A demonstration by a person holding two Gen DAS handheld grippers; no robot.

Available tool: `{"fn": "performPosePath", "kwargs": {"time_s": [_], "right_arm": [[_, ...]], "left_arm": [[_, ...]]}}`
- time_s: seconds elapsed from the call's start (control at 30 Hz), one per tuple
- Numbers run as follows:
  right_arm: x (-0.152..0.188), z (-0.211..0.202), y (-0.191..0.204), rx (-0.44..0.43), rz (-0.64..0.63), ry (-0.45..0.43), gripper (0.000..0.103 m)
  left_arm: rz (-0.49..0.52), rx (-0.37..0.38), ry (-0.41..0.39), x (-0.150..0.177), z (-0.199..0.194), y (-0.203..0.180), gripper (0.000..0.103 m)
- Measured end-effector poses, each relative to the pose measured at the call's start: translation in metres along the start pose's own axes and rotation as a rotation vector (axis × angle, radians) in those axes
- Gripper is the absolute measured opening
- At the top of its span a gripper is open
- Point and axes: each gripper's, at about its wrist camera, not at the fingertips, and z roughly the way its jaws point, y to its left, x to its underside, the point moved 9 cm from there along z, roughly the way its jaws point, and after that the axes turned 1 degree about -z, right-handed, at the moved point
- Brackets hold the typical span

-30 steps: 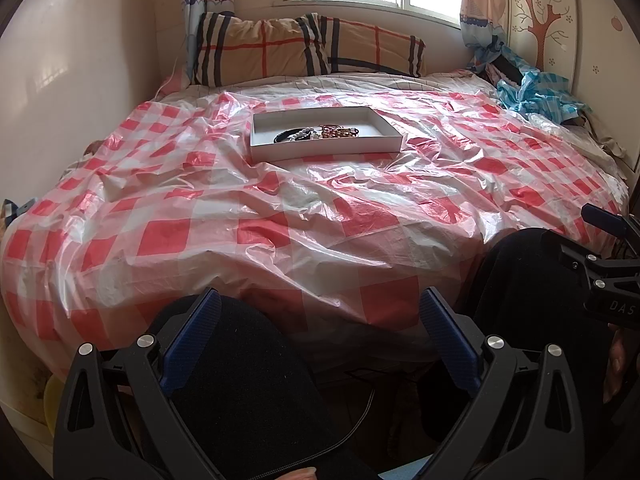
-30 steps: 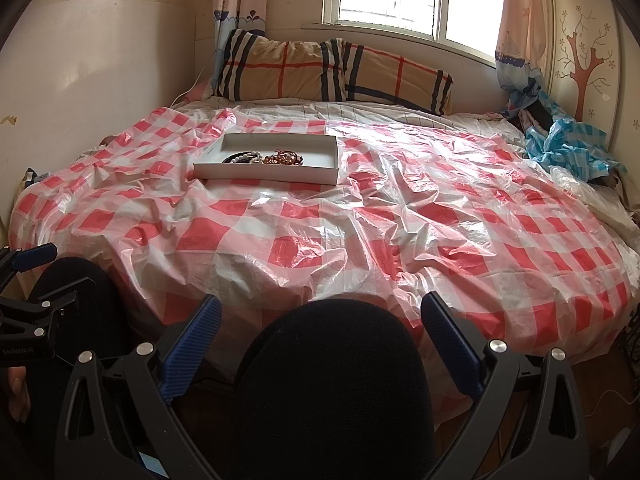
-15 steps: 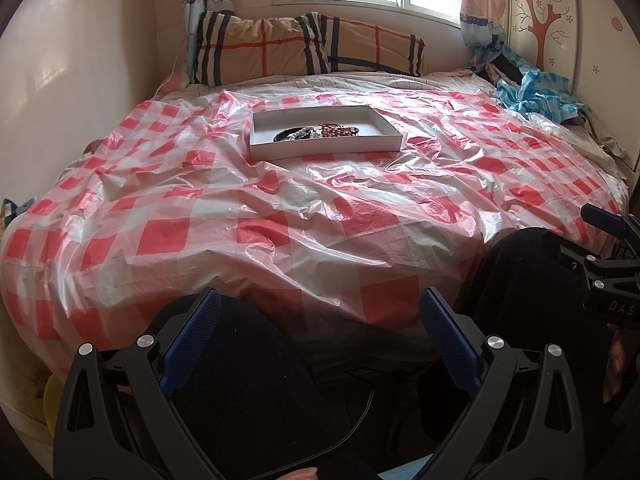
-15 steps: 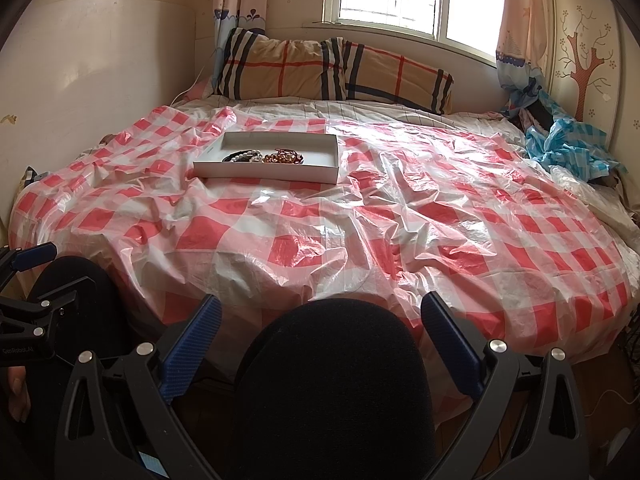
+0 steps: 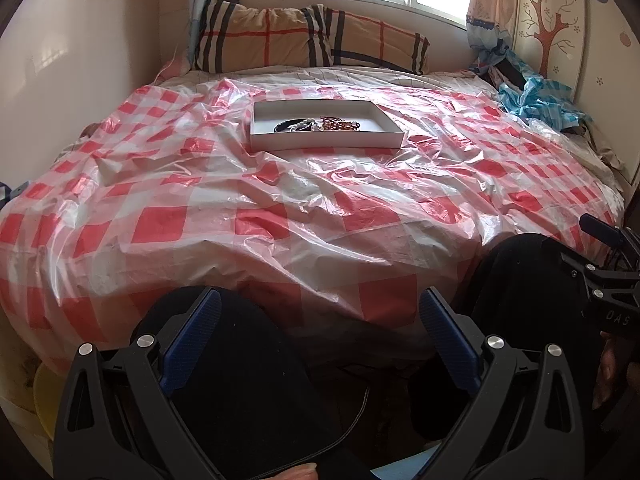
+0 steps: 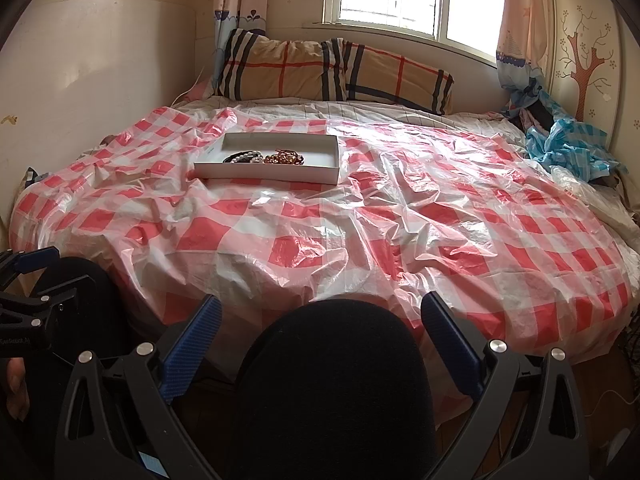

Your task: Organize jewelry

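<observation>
A shallow white box [image 5: 384, 136] [image 6: 320, 174] lies on the far half of the bed. In it are a black-and-white bead bracelet [image 5: 294, 125] [image 6: 242, 157] and a heap of copper-brown bracelets [image 5: 340, 124] [image 6: 286, 158]. My left gripper [image 5: 320, 320] is open and empty, held low over my knees at the bed's near edge, far from the box. My right gripper [image 6: 320, 320] is open and empty too, level with it to the right. Each gripper shows at the edge of the other's view.
A wrinkled red-and-white checked plastic sheet [image 5: 320, 216] [image 6: 400, 220] covers the bed. Plaid pillows [image 5: 304, 40] [image 6: 332, 70] lie at the headboard under the window. A crumpled blue cloth [image 5: 536, 100] [image 6: 568, 152] lies at the far right. My dark-trousered knees [image 6: 340, 380] are below the grippers.
</observation>
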Motion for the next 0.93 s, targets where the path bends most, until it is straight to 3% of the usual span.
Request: {"fn": "performPosePath", "kwargs": {"time_s": [0.2, 0.27, 0.33, 0.5, 0.67, 0.93], "right_arm": [[0.001, 0.0, -0.003, -0.002, 0.007, -0.002, 0.096], [0.003, 0.001, -0.005, -0.001, 0.008, 0.001, 0.096], [0.004, 0.001, -0.007, 0.003, 0.008, -0.001, 0.096], [0.005, 0.0, -0.011, 0.009, 0.014, 0.0, 0.096], [0.005, -0.002, -0.013, 0.003, 0.022, -0.006, 0.096], [0.003, -0.002, -0.02, -0.015, 0.05, -0.005, 0.096]], "left_arm": [[0.028, -0.029, 0.003, -0.002, -0.001, -0.003, 0.095], [0.068, -0.136, -0.02, -0.001, -0.006, 0.0, 0.095], [0.094, -0.196, -0.054, -0.001, -0.014, -0.001, 0.095], [0.134, -0.2, -0.067, 0.004, -0.018, -0.015, 0.096], [0.087, -0.176, -0.008, 0.005, -0.011, -0.013, 0.095], [0.059, -0.205, 0.002, 0.004, -0.004, -0.001, 0.095]]}}
